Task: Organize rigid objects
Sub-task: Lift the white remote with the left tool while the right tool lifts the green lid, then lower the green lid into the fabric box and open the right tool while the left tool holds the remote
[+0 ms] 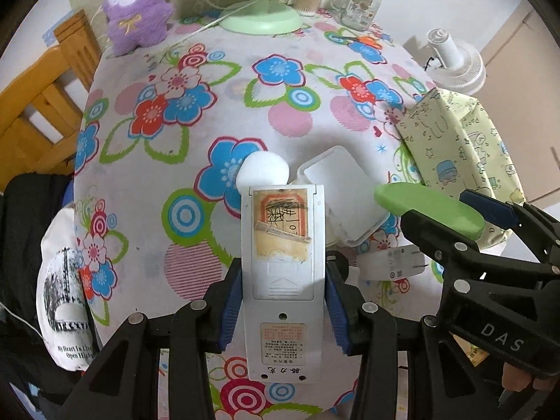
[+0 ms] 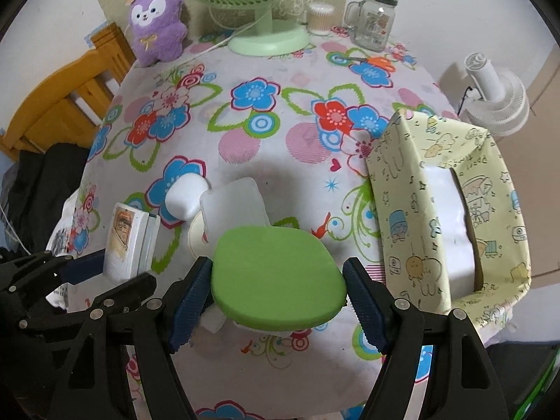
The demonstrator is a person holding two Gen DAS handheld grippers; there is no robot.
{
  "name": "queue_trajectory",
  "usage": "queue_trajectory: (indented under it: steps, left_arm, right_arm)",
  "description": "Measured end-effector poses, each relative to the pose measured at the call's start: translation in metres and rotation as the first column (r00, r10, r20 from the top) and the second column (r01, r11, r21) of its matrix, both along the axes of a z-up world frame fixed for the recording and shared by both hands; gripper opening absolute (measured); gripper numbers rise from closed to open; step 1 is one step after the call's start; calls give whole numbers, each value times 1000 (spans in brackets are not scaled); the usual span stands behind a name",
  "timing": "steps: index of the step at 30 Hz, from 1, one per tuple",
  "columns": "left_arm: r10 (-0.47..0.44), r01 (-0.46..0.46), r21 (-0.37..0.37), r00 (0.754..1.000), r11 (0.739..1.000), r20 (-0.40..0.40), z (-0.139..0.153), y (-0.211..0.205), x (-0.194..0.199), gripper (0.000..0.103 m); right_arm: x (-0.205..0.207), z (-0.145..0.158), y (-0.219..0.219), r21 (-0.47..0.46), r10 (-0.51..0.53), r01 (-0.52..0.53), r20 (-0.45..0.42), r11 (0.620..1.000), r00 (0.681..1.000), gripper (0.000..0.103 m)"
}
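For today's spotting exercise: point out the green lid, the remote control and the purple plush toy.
green lid [image 2: 278, 273], right wrist view, flat top.
remote control [image 1: 282, 266], left wrist view, battery cover.
purple plush toy [image 2: 155, 21], right wrist view, face.

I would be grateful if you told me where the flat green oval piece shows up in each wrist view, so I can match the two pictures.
Left wrist view: the green oval piece sits at the right, seen nearly edge-on, clamped in the right gripper.
Right wrist view: the green oval piece fills the lower centre, broad face showing, between that gripper's blue pads.
Shared landmark: the purple plush toy, upper left in both.
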State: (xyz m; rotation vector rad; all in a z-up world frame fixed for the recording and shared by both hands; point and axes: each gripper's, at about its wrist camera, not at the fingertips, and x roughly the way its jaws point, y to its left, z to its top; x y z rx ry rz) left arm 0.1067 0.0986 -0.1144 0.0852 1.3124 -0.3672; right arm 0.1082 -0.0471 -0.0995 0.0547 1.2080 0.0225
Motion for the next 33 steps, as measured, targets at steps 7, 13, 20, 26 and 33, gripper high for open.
queue_trajectory:
  steps: [7,13,20,26,33]
  left_arm:
    - [-32,32,1,998,999,44,15,-5,4,45]
    - [-42,41,8,997,999,71,23,-17,6,45]
    - [-3,2,13,996,1000,88,32,-37,10,45]
    - [40,-42,13,993,999,108,44,-60,17,45]
    - [58,-59,3,990,998,127,55,-94,20,45]
  right_arm:
    - [-6,19,-9,-4,-46,46,52,999,998,78]
    - [-6,28,-20,1,-55,55,84,998,995,78]
    - [0,33,-41,23,-19,17,91,1000,996,78]
    - [8,45,-65,27,26,-29,114,999,993,78]
    - [16,59,-100,24,46,-50,146,998,988,78]
